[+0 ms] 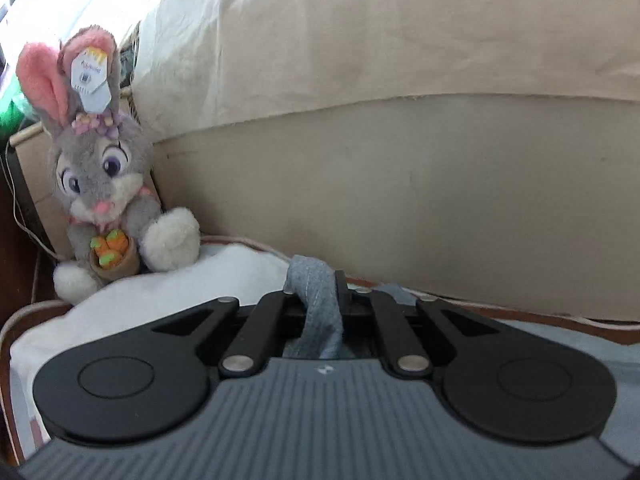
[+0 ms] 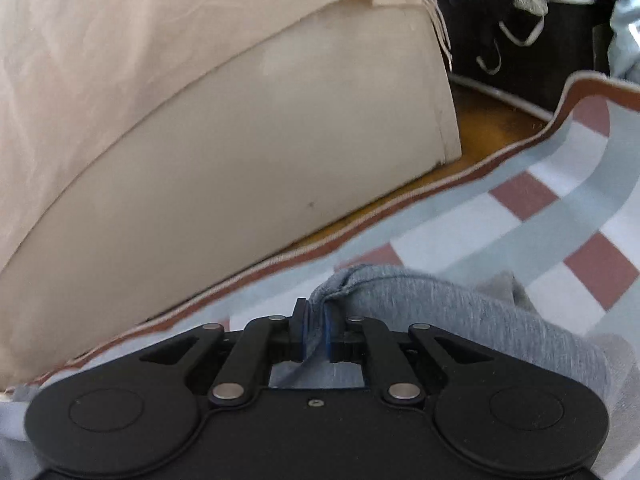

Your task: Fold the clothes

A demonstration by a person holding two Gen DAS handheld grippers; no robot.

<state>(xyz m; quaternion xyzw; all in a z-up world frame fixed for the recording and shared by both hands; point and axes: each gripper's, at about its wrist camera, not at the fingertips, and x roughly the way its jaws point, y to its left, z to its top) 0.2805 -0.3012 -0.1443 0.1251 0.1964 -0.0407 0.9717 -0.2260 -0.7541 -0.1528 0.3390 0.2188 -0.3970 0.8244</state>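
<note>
Already both claws grip one soft grey-blue knit garment: the left claw and right claw each pinch an edge, the rest trailing rightward over the checked blanket

Ahead of both grippers: mattress side wall, close, blocks forward travel. Left view: plush rabbit stands left against the mattress corner, box behind it; white cloth between rabbit and gripper lies flat. Right view: checked blanket open to the right; narrow wood strip past the mattress end, dark clutter beyond.
</note>
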